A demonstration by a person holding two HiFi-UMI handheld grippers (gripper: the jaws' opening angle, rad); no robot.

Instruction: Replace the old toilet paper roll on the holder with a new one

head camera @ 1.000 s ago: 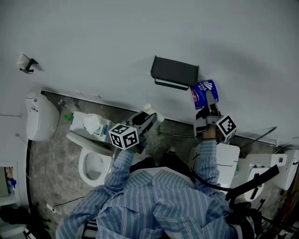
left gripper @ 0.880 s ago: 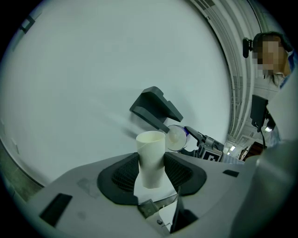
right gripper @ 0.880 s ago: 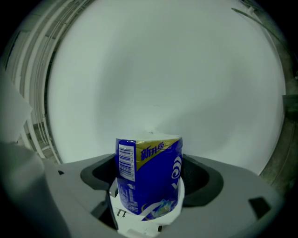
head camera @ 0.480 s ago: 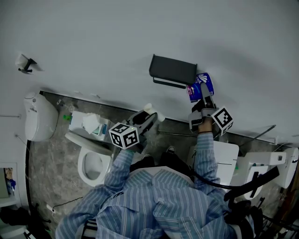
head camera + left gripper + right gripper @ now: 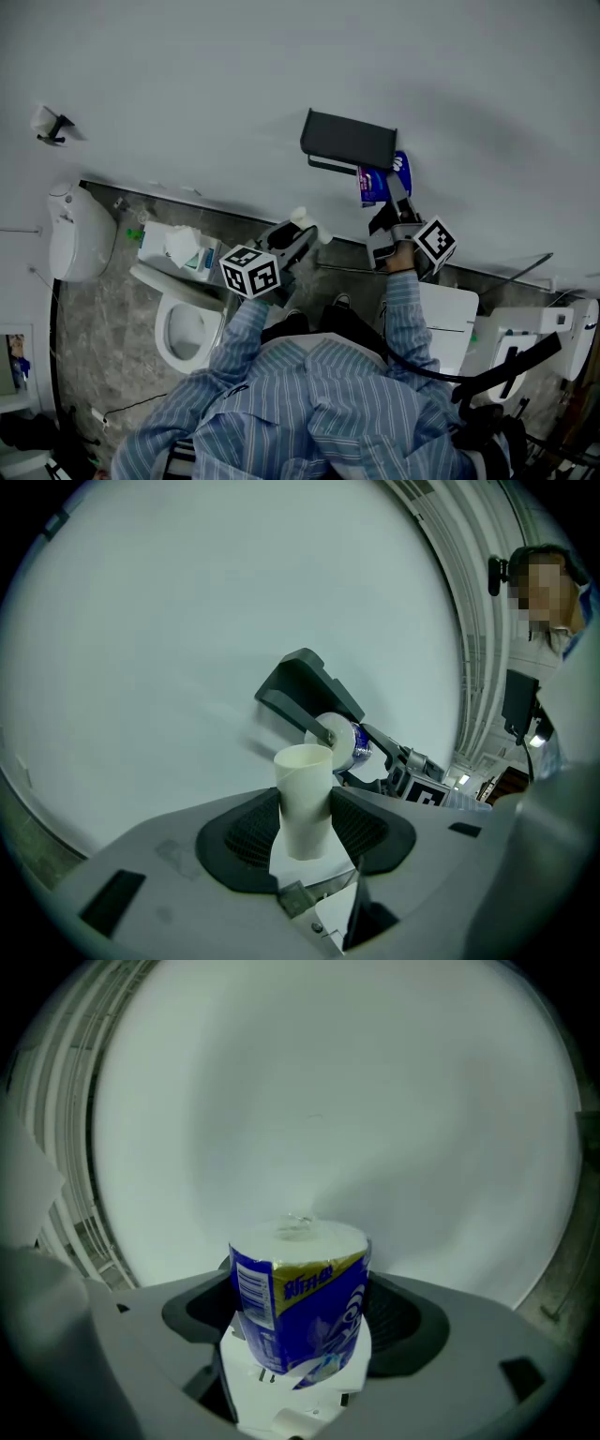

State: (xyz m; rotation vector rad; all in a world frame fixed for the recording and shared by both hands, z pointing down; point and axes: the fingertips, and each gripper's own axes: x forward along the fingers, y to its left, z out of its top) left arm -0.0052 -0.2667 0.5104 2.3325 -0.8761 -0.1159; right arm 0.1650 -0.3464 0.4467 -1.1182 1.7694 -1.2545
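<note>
A dark wall-mounted holder (image 5: 349, 141) hangs on the pale wall. My right gripper (image 5: 384, 190) is shut on a new toilet roll in a blue wrapper (image 5: 379, 180), which sits just below the holder's right end. The right gripper view shows that wrapped roll (image 5: 300, 1302) upright between the jaws of that gripper (image 5: 300, 1326), facing bare wall. My left gripper (image 5: 300, 232) is lower and to the left, shut on an empty cardboard tube (image 5: 302, 220). In the left gripper view the tube (image 5: 305, 799) stands between the pads (image 5: 253, 832), with the holder (image 5: 305, 691) and the new roll (image 5: 345, 742) beyond.
A toilet (image 5: 183, 328) with a tissue box (image 5: 178, 248) on its tank stands below left. A white wall unit (image 5: 80, 230) and a small wall hook (image 5: 52, 125) are further left. A metal rail (image 5: 352, 270) runs along the wall's base.
My right gripper has carried the wrapped roll leftward, from beside the holder's right end to just under it. The left gripper with the tube has stayed put.
</note>
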